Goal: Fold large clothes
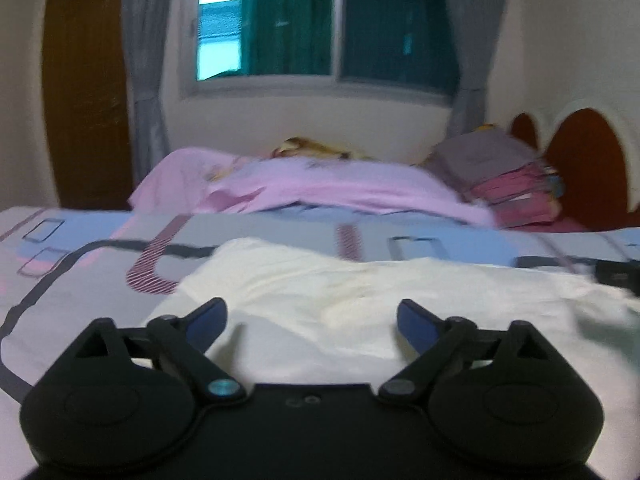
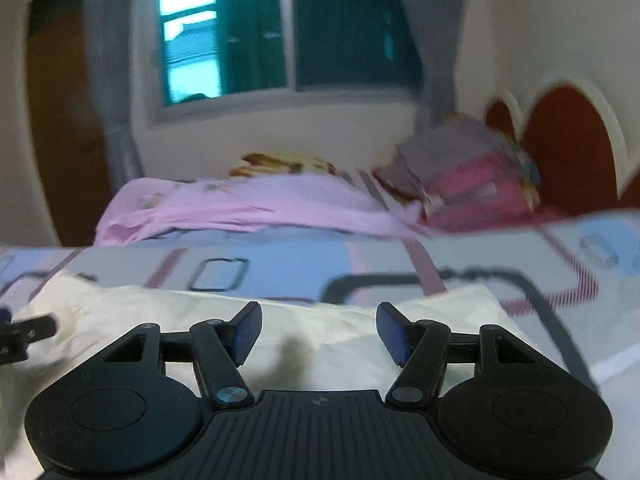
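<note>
Hovering low over the bed, the left gripper (image 1: 312, 322) has its two blue-padded black fingers spread wide, with nothing between them; only the cream-white cloth garment (image 1: 360, 304) shows in the gap. The right gripper (image 2: 319, 334) is likewise spread, its fingers apart and pinching nothing, above the same cream-white garment (image 2: 328, 332). That garment lies rumpled and flat on the patterned bedsheet (image 1: 100, 264), directly under and ahead of both grippers. In the right wrist view a black part of the other gripper shows at the far left edge, over the garment's left end.

The bedsheet is pale grey with blue and pink blocks, dark outlined rectangles and striped maroon bands; it stretches beyond the garment on all visible sides. Farther back lies a pink sheet or cloth (image 1: 320, 184), heaped loosely across the bed. Behind it a yellow-and-brown patterned fabric (image 2: 284, 164) peeks over the pink heap. To the right of the pink cloth stands a stack of folded grey and red-pink textiles (image 1: 508, 176), close to the rounded brown-and-cream headboard (image 1: 588, 160).

Against the far wall is a large sliding window (image 1: 320, 24) flanked by grey curtains (image 1: 144, 60), with a brown wooden door (image 1: 84, 100) at the left. Both views are blurred.
</note>
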`<action>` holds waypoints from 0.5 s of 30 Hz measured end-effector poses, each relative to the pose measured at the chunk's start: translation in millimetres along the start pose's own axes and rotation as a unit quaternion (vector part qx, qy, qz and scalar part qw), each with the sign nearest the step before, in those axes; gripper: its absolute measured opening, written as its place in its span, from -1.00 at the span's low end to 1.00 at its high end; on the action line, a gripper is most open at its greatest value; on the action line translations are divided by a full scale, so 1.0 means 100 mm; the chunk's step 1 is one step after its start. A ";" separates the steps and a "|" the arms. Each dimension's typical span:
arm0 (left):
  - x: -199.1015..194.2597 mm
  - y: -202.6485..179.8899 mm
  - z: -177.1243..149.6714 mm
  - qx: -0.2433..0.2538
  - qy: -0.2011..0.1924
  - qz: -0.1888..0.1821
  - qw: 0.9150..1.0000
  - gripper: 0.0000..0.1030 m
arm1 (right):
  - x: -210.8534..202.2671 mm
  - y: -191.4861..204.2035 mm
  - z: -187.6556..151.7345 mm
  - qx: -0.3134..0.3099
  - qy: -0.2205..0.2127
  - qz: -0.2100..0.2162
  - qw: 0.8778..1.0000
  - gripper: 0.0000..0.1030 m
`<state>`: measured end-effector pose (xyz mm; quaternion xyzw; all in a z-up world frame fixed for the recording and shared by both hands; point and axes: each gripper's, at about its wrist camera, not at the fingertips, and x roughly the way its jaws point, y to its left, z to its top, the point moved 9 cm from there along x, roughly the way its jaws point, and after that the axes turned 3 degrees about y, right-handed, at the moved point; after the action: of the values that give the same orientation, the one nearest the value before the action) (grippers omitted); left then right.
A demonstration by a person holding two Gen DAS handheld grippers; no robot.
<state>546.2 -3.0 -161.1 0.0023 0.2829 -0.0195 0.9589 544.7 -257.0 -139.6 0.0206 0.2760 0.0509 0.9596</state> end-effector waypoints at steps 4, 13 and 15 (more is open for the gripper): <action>0.10 -0.28 -0.23 0.050 0.024 0.018 0.998 0.79 | 0.23 0.15 -0.24 -0.030 0.034 -0.029 0.999 0.23; 0.36 -0.23 -0.41 0.042 0.052 0.025 0.997 0.81 | 0.63 0.05 -0.52 -0.012 0.086 -0.031 0.996 0.23; 0.38 -0.24 -0.43 0.042 0.057 0.026 0.997 0.81 | 0.63 0.03 -0.54 -0.015 0.091 -0.033 0.995 0.25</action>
<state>554.0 -27.4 -217.5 0.0513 0.3360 -0.0065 0.9404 568.8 -246.3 -218.0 -0.0073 0.3621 0.0246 0.9318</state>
